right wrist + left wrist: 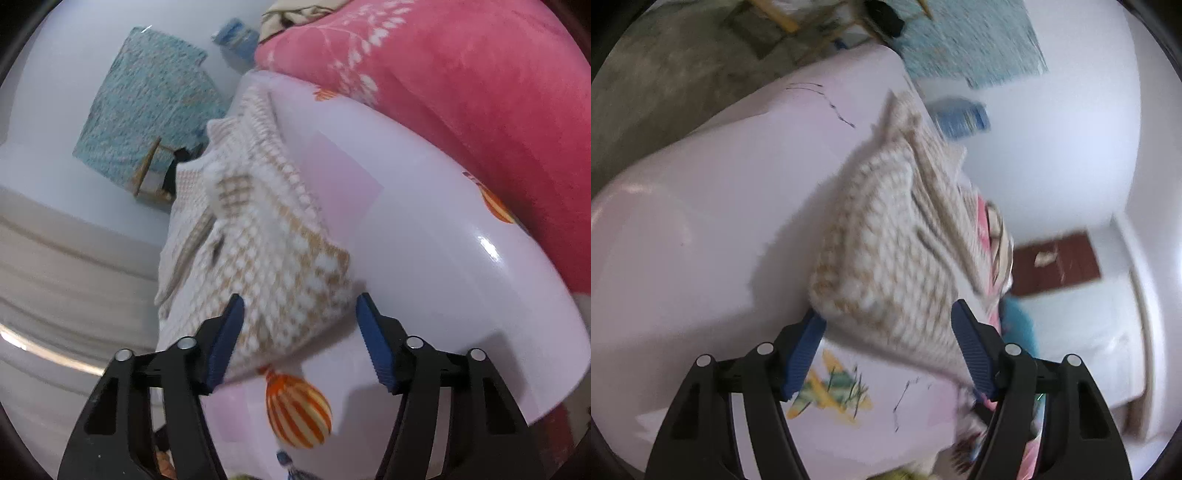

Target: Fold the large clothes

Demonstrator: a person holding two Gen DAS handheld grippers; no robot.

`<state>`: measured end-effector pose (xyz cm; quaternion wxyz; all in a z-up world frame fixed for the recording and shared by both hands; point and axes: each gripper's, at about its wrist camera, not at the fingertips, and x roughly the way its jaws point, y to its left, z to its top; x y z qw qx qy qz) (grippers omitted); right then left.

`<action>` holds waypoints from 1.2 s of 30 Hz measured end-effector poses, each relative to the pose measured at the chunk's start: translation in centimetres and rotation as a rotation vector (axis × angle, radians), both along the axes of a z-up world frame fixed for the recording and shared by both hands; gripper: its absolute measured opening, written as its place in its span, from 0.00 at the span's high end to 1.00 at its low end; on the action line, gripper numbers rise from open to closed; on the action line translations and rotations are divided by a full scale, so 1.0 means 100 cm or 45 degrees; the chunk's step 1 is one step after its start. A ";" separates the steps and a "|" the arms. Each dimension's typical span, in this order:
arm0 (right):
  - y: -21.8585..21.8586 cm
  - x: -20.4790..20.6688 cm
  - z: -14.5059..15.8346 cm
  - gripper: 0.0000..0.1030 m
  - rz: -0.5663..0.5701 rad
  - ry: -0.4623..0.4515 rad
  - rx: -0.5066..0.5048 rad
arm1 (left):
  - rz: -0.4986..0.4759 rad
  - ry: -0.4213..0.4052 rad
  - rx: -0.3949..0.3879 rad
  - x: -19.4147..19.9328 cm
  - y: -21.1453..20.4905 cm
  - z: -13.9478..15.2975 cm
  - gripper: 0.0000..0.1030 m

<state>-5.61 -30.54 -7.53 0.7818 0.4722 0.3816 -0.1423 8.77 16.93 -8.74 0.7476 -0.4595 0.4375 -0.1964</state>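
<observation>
A cream and tan checked knitted garment (886,236) lies bunched on the pale pink table (701,229). My left gripper (886,325) is open, its blue-padded fingers wide apart on either side of the garment's near corner. In the right wrist view the same garment (266,251) lies along the table (424,258), partly hanging over the left edge. My right gripper (299,317) is open too, its fingers either side of the garment's near end. The frames are blurred, so contact with the cloth is unclear.
A pink blanket with white leaf print (461,81) lies at the table's far right. The table carries an orange striped balloon print (295,406) and a yellow print (827,395). A teal patterned mat (147,103), a wooden stool (151,173) and a brown mat (1056,262) are on the floor.
</observation>
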 end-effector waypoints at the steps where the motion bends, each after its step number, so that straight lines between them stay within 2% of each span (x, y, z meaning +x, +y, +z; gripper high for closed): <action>1: -0.001 0.002 -0.001 0.53 -0.024 -0.001 0.000 | 0.026 0.003 -0.012 0.001 0.001 0.000 0.37; 2: -0.001 0.003 -0.002 0.55 -0.050 -0.006 -0.009 | 0.052 0.006 0.004 0.001 -0.001 0.001 0.38; 5: -0.001 0.006 -0.003 0.58 -0.100 -0.013 -0.037 | 0.091 0.007 0.111 0.003 -0.009 0.006 0.53; 7: 0.004 0.014 -0.002 0.64 -0.117 0.004 -0.104 | 0.104 0.004 0.249 0.004 -0.018 0.010 0.71; 8: 0.007 0.018 0.001 0.68 -0.113 0.021 -0.153 | 0.091 -0.015 0.371 0.006 -0.025 0.015 0.75; 9: 0.010 0.021 0.004 0.78 -0.104 0.038 -0.203 | 0.074 -0.048 0.466 0.007 -0.030 0.020 0.83; 10: 0.013 0.021 0.011 0.87 -0.098 0.028 -0.236 | 0.054 -0.091 0.552 0.006 -0.037 0.028 0.87; 12: 0.022 0.016 0.034 0.88 -0.075 -0.007 -0.331 | 0.027 -0.248 0.706 -0.005 -0.049 0.055 0.88; 13: 0.026 0.013 0.045 0.89 -0.059 -0.024 -0.363 | 0.012 -0.306 0.743 -0.012 -0.050 0.067 0.89; 16: 0.034 -0.001 0.072 0.90 -0.030 -0.087 -0.364 | -0.016 -0.422 0.798 -0.031 -0.050 0.100 0.89; 19: 0.041 -0.021 0.085 0.90 -0.013 -0.084 -0.373 | -0.049 -0.461 0.815 -0.047 -0.044 0.115 0.89; 21: 0.038 -0.033 0.073 0.88 0.007 -0.034 -0.337 | -0.091 -0.397 0.818 -0.049 -0.038 0.101 0.88; 23: 0.030 -0.039 0.043 0.81 0.041 0.080 -0.265 | -0.150 -0.296 0.835 -0.046 -0.034 0.075 0.84; 25: 0.023 -0.042 0.026 0.70 0.027 0.199 -0.245 | -0.193 -0.165 0.836 -0.039 -0.033 0.053 0.80; 26: 0.020 -0.048 0.025 0.66 0.024 0.214 -0.243 | -0.196 -0.124 0.823 -0.040 -0.026 0.047 0.78; 27: 0.018 -0.056 0.033 0.57 0.010 0.214 -0.266 | -0.175 -0.134 0.844 -0.044 -0.024 0.051 0.76; 28: 0.019 -0.060 0.044 0.54 0.000 0.222 -0.319 | -0.142 -0.169 0.893 -0.049 -0.021 0.058 0.69; 30: 0.029 -0.062 0.072 0.51 0.032 0.233 -0.516 | -0.083 -0.297 0.982 -0.058 -0.017 0.082 0.53; 32: 0.043 -0.052 0.088 0.51 0.107 0.215 -0.634 | -0.076 -0.405 1.000 -0.061 -0.021 0.100 0.51; 34: 0.065 -0.027 0.095 0.54 0.247 0.140 -0.673 | -0.153 -0.513 0.928 -0.056 -0.040 0.113 0.51; 36: 0.095 0.007 0.092 0.58 0.425 0.077 -0.717 | -0.277 -0.570 0.817 -0.047 -0.071 0.114 0.51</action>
